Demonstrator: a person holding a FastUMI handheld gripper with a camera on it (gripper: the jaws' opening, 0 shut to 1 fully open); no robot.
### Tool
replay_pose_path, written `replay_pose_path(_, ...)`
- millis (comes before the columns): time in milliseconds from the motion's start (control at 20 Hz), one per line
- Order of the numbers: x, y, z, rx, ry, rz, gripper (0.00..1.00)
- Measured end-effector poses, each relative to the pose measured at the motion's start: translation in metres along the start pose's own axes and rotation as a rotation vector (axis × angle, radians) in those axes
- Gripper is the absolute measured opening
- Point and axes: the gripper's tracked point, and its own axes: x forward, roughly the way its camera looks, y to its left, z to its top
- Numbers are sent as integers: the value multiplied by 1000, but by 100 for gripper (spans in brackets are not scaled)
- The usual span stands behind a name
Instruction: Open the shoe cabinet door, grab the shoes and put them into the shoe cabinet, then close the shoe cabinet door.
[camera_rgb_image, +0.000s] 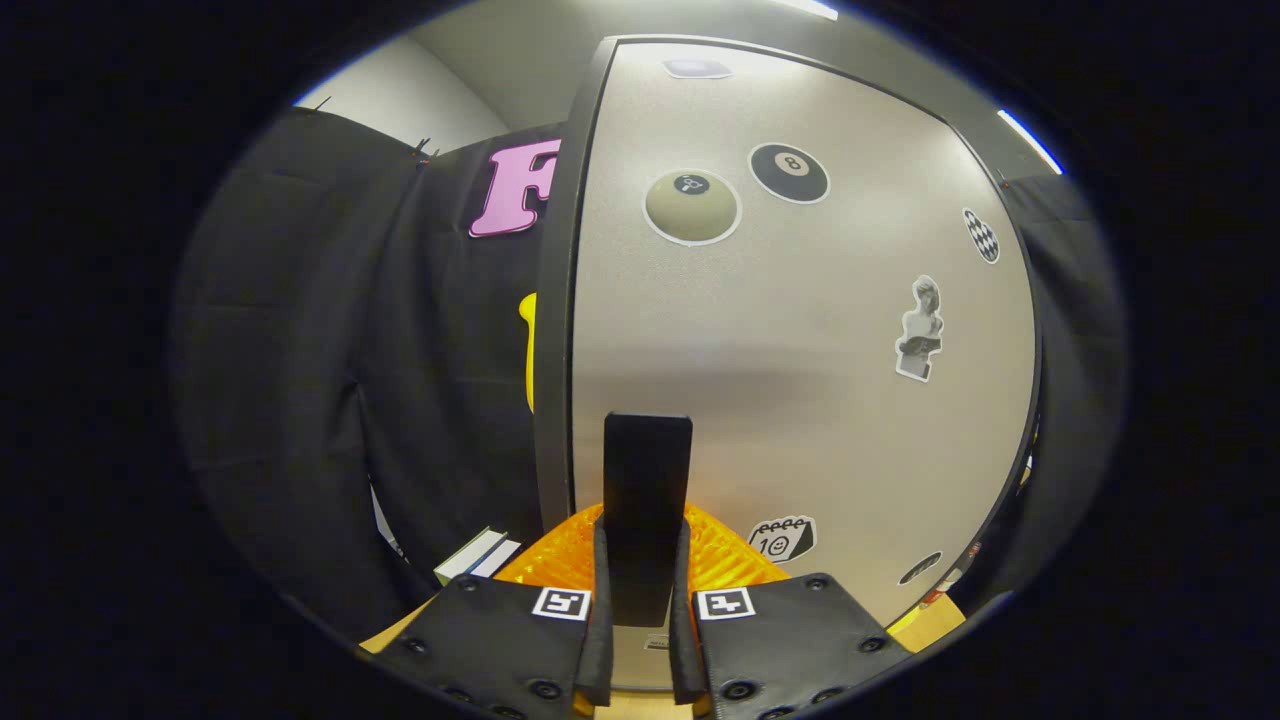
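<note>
Now my gripper (647, 575) holds its fingers closed narrowly on the dark handle (647, 500) of the shoe cabinet door (800, 330). I judge opening is only starting; shoes and closing remain.

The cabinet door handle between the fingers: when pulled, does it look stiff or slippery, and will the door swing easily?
The handle looks like a flat rigid bar, so it probably won't flex. Its smooth surface could slip, though the tool appears shut on it from both sides. The cabinet door is a thin flat panel, so likely light to swing.
</note>
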Motion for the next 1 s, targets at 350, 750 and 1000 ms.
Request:
replay_pose_path(350, -8, -1, -4, 8, 33, 52, 6)
replay_pose_path(750, -46, -8, -6, 10, 17, 90, 6)
replay_pose_path(1000, -68, -19, -7, 12, 2, 108, 6)
